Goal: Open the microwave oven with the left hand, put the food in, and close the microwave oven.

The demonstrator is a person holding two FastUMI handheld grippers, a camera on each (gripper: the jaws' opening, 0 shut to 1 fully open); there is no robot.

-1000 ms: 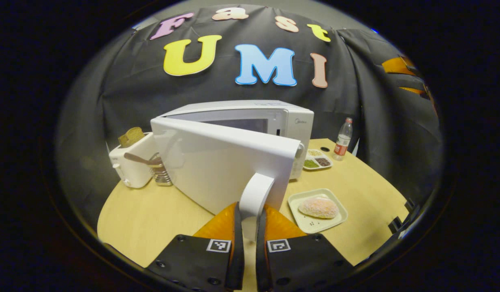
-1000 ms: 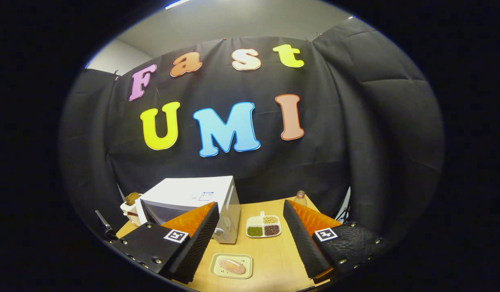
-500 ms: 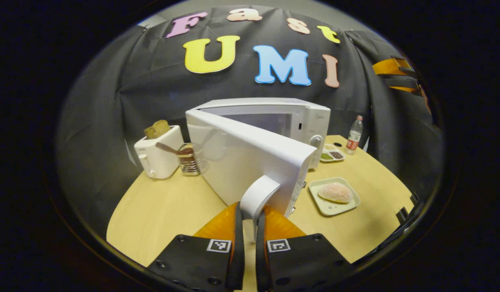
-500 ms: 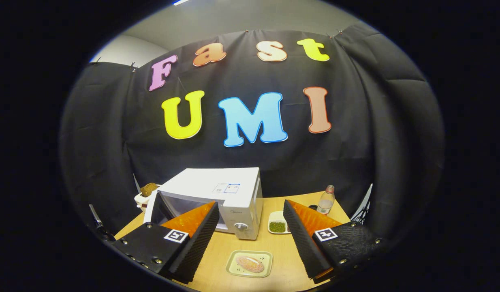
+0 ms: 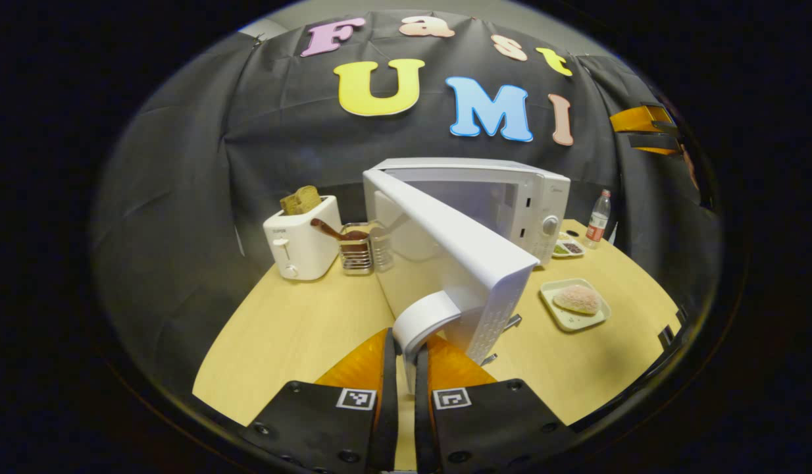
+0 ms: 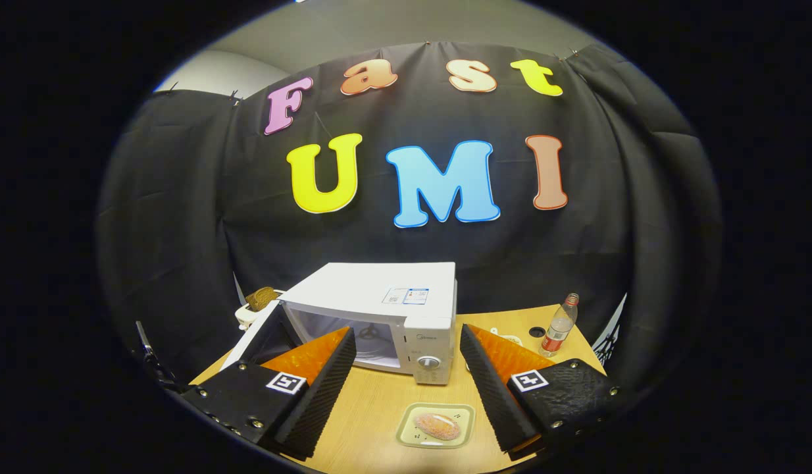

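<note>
Counter (image 5: 294, 329): we see a pale wood top that carries everything, so both hands can work from its near edge.
Microwave oven (image 6: 380, 299): it stands at the back of the counter; its cavity faces us in the right gripper view, where we can look straight inside.
Door (image 5: 445, 253): we have it swung well out on its left hinge, edge-on in the left gripper view, which we judge leaves room to pass the food in.
Toaster (image 5: 301, 240): it sits left of the oven beside a wire rack (image 5: 361, 253); the left gripper view gives us both plainly.
Plate (image 6: 436, 425): it lies on the counter in front of the oven, apart from it, and holds the bread roll (image 6: 437, 426), the food not yet put in.
Bottle (image 6: 556, 327): upright, right of the oven.
Door handle (image 5: 422, 319): white and curved, near the door's free edge.
Left hand-held gripper (image 5: 405, 368): clamped on the door handle to hold the door open.
Right hand-held gripper (image 6: 406, 375): spread wide, holding nothing, poised above the plate, ready, we judge, to take it.
</note>
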